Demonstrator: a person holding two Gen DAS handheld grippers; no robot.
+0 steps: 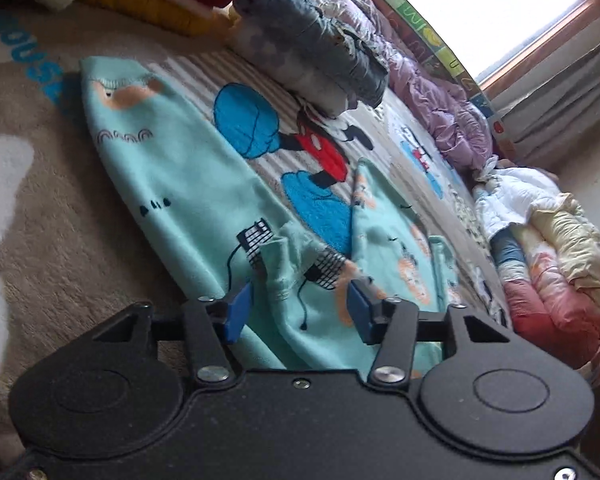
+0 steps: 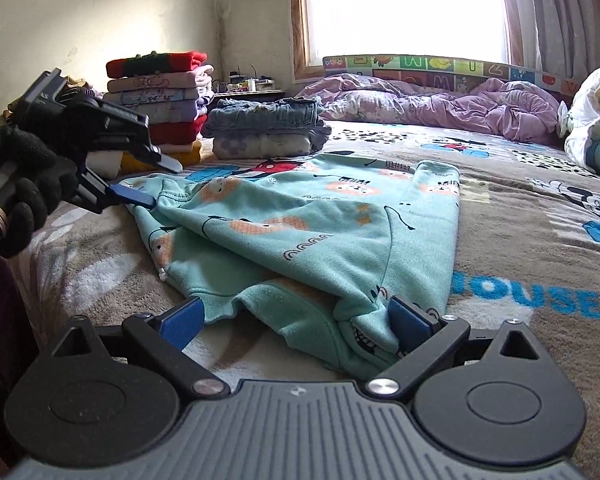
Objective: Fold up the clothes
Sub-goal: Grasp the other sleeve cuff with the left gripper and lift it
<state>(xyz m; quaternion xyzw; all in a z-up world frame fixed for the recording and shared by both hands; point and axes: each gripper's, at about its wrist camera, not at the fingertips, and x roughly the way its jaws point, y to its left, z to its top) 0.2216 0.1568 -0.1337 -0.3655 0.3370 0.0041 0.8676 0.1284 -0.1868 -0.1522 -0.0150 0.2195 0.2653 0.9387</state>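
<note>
Your mint green top [image 2: 320, 232] with little orange lions lies spread on the bed blanket [image 2: 520, 216], the one with cartoon mice on it. One side of the top is folded over the middle.

Your left gripper [image 1: 300, 304] has its blue fingers [image 1: 236, 312] apart. A bunched bit of the top's edge sits between them, but the fingers do not press on it. From the right camera you can see this gripper in your black-gloved hand [image 2: 16, 196], with its tips at the far left corner of the top.

Your right gripper [image 2: 296, 320] has its fingers wide apart too. The near edge of the top lies between them, and the cloth touches the right finger [image 2: 408, 324].

A stack of folded clothes [image 2: 160, 112] stands behind the top. A purple quilt [image 2: 440, 104] lies under the window [image 2: 404, 8].
</note>
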